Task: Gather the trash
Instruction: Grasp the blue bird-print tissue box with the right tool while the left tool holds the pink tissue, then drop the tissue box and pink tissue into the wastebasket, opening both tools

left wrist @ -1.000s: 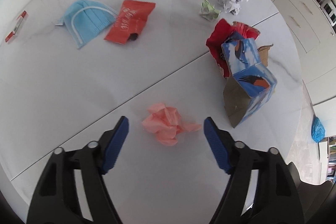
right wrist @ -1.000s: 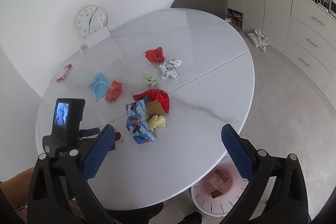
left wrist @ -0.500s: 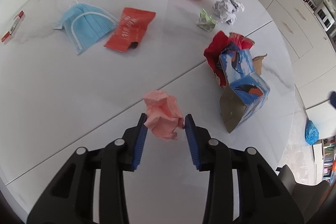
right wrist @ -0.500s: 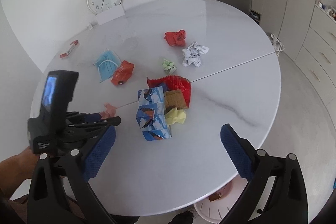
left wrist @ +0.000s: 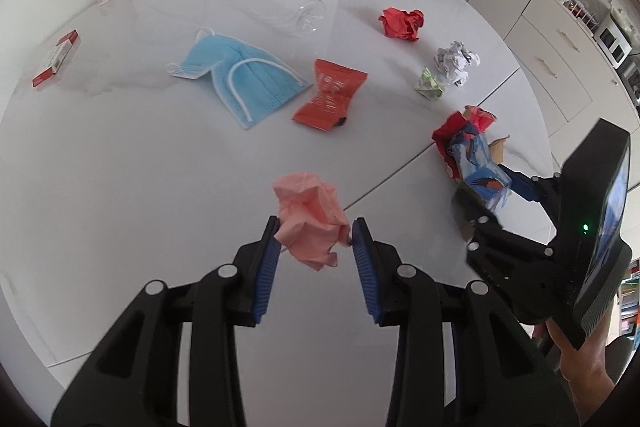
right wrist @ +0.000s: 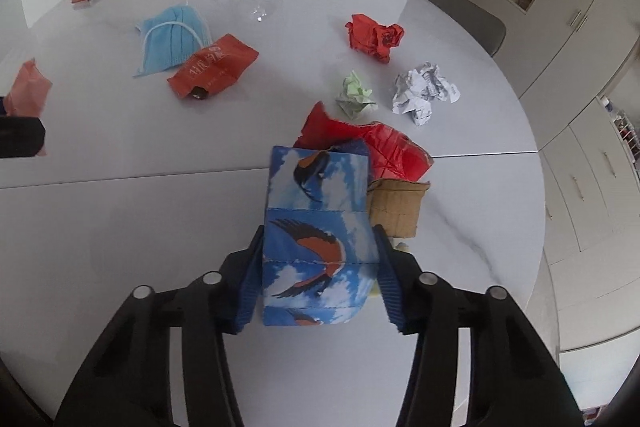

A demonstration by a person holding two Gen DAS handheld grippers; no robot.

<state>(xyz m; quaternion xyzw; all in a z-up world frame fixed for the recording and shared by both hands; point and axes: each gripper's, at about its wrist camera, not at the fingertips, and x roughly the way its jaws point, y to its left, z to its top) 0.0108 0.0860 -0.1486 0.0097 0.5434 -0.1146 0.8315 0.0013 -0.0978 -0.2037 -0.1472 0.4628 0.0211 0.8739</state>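
Our left claw [left wrist: 313, 245] pinches the pink paper wad [left wrist: 310, 217], light and crushable; our right claw [right wrist: 318, 269] clamps the blue bird carton [right wrist: 318, 227] by its stiff sides, just in front of the red wrapper [right wrist: 376, 147].

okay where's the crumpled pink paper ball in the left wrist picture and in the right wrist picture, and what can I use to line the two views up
Left wrist view: the pink paper ball sits low in the middle, pinched in the left gripper.
Right wrist view: the same ball shows at the far left edge, partly cut off.
Shared landmark: the blue face mask lying beside the red snack wrapper.
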